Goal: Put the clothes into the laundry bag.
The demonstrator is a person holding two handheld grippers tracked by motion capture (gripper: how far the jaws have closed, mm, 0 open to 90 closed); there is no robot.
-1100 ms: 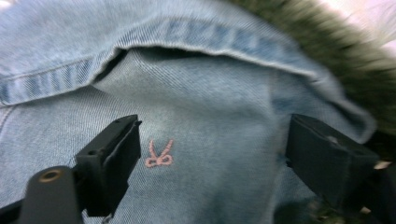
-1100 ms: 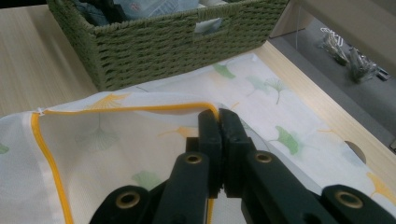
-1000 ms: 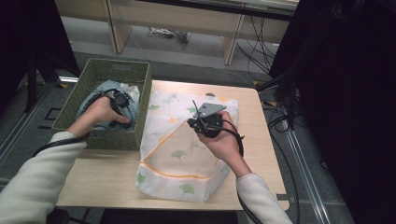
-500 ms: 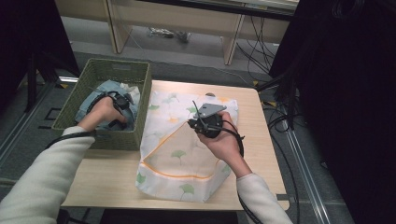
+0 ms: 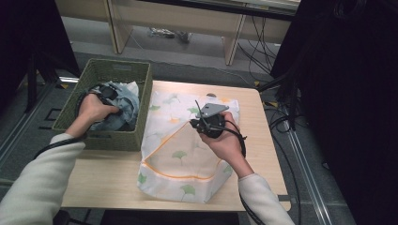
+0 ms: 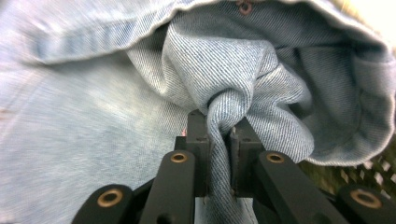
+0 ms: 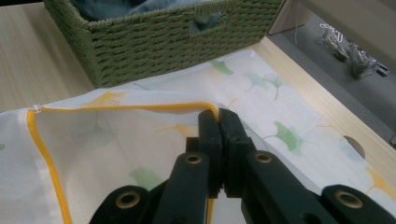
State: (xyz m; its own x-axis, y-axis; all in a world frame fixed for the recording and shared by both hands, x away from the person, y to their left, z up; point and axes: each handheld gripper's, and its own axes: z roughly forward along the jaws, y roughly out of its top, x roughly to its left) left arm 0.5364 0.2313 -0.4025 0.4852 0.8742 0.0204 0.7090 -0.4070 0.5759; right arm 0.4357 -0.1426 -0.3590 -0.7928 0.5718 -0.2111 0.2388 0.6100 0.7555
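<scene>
Green woven basket (image 5: 123, 138) sat on the bench (image 5: 103, 178) right beside the ginkgo-print laundry bag (image 5: 183, 154). Left gripper (image 6: 218, 126) had just clenched its jaws on a fold of the denim jeans (image 6: 93, 121) inside the basket; right gripper (image 7: 219, 122) pinched the bag's yellow-trimmed edge.

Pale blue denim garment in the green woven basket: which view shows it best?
The left gripper view: the pale blue denim garment is close, weave visible, a fold pinched. The high view shows it bunched in the green woven basket; the right gripper view gives a glimpse above the rim.
</scene>
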